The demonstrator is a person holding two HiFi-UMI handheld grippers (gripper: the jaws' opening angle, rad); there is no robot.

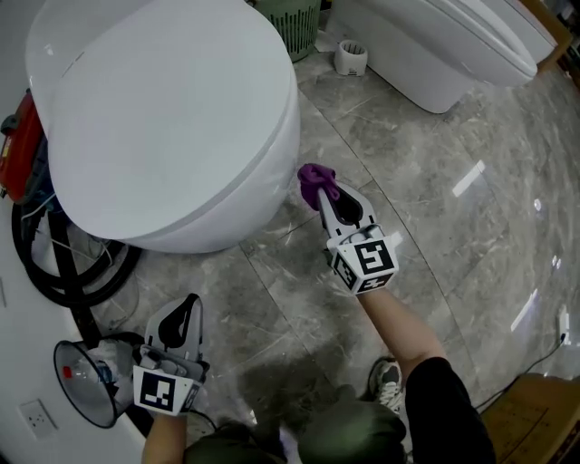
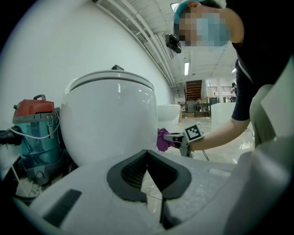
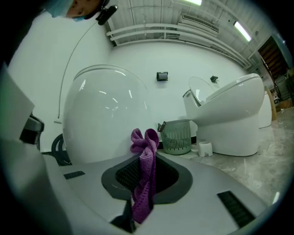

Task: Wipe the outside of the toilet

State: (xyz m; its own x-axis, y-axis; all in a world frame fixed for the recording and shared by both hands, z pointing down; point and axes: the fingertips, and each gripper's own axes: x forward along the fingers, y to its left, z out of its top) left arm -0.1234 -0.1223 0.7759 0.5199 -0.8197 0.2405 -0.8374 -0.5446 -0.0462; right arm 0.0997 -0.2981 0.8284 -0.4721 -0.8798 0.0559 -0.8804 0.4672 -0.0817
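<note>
A large white toilet (image 1: 172, 118) with its lid down fills the upper left of the head view. My right gripper (image 1: 324, 192) is shut on a purple cloth (image 1: 316, 182), held just off the bowl's right flank, close to the wall of the toilet (image 3: 103, 119). In the right gripper view the purple cloth (image 3: 144, 170) hangs bunched between the jaws. My left gripper (image 1: 181, 319) sits low near the floor in front of the bowl, shut with nothing in it. From the left gripper view the toilet (image 2: 110, 119) rises ahead, with the cloth (image 2: 162, 140) at its right side.
A red and teal vacuum (image 2: 36, 133) with black hose (image 1: 54, 272) stands left of the toilet. A second white toilet (image 1: 453, 45), a green basket (image 1: 294, 23) and a small white cup (image 1: 351, 57) lie at the back. A wall socket (image 1: 36, 419) is at lower left.
</note>
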